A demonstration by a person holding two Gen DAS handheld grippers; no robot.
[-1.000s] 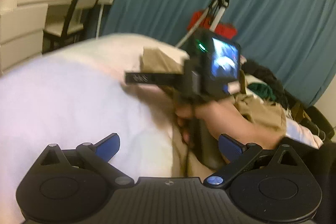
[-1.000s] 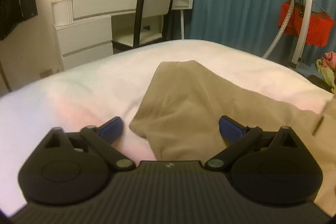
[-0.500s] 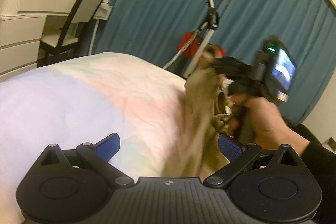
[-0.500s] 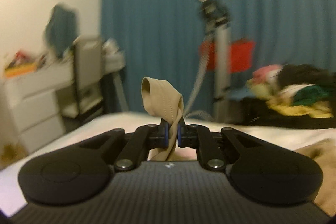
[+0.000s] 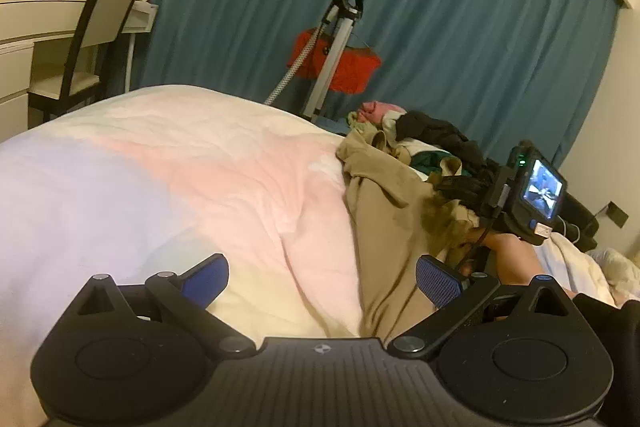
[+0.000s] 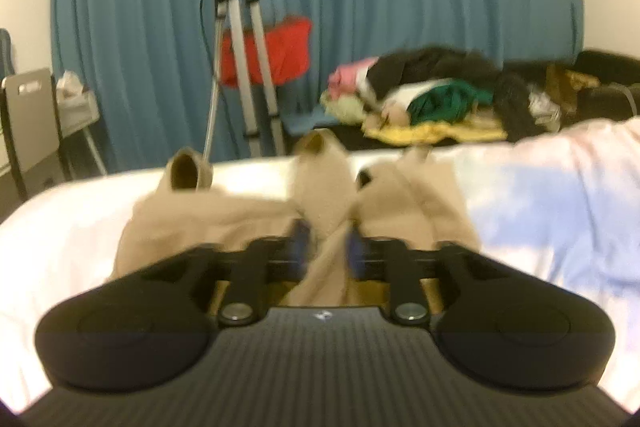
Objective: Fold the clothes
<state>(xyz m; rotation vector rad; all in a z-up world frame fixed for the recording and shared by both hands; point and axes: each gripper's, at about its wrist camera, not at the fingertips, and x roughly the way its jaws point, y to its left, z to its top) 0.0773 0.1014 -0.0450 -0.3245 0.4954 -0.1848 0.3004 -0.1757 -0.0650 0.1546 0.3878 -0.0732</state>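
Tan trousers (image 5: pixel 384 211) lie rumpled on the pastel bed cover (image 5: pixel 180 179), running from the far right edge toward me. My left gripper (image 5: pixel 320 275) is open and empty, low over the bed, with the trousers just inside its right finger. My right gripper (image 6: pixel 325 247) is nearly shut on a bunched fold of the trousers (image 6: pixel 324 183), which spread over the bed in front of it. In the left wrist view the right gripper (image 5: pixel 460 187) sits at the trousers' far right part, held by a hand.
A pile of mixed clothes (image 6: pixel 436 99) lies beyond the bed by the blue curtain (image 5: pixel 440 27). A garment steamer stand (image 5: pixel 336 39) with a red bag stands behind the bed. A chair (image 5: pixel 100 31) and white desk are at the far left.
The right gripper, shut on the trouser fabric, has swung right and down from a raised position. The trousers now lie spread on the bed. The left gripper stays open.
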